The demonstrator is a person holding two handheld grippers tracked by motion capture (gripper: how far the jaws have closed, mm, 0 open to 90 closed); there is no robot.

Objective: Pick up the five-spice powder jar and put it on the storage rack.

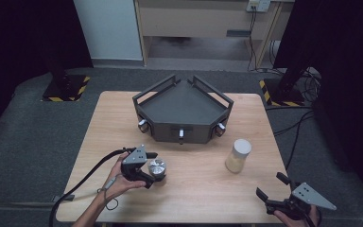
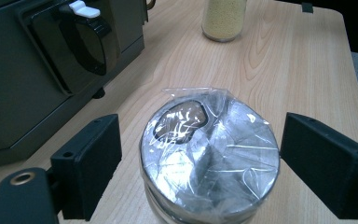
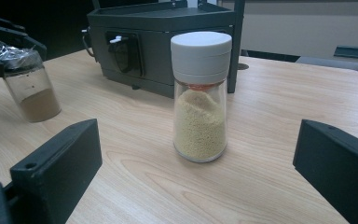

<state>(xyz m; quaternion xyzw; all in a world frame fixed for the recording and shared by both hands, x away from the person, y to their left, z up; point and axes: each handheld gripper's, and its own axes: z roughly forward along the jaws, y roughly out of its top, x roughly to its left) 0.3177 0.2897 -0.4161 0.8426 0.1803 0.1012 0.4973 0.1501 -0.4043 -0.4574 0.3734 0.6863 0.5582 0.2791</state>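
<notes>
The foil-topped jar (image 2: 209, 158) runs off the left gripper view's bottom edge.
</notes>
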